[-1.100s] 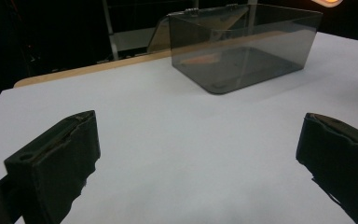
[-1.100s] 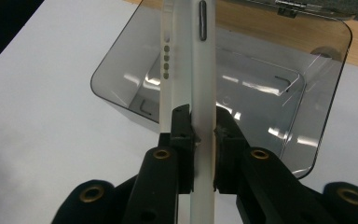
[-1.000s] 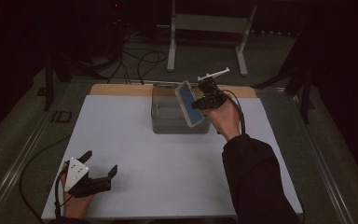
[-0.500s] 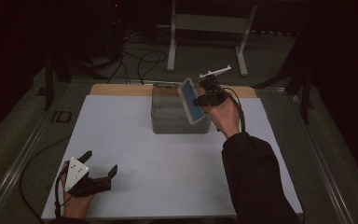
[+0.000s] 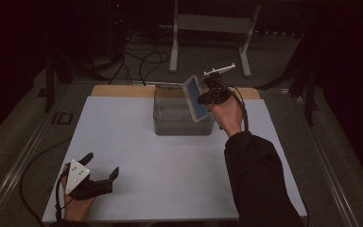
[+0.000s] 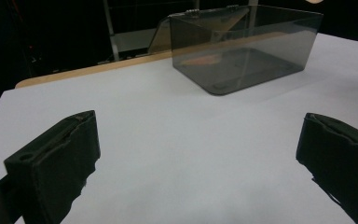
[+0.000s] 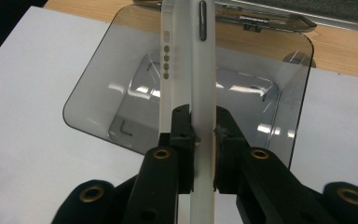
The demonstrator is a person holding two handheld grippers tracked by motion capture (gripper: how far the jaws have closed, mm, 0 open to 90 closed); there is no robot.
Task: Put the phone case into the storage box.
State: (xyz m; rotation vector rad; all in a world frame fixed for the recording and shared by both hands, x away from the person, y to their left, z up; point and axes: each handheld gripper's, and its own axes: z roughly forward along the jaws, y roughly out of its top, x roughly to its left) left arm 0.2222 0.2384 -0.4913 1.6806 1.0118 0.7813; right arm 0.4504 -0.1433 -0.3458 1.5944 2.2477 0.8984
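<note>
Nearest, left gripper (image 5: 96, 178) rested on the white table (image 5: 146, 189), jaws wide apart, empty. Farther off, right gripper (image 7: 202, 122) clamped edge-on across a thin white phone (image 7: 189, 70), held tilted above the open smoky plastic bin (image 5: 182, 113). Narrow pinch on slick edges; could have slipped, twisted, or struck the bin's rim if lowered off-centre.

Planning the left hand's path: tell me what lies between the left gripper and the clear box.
Nothing: in the left gripper view, only bare white table stretches from the open left gripper to the clear box. The high view agrees.
</note>
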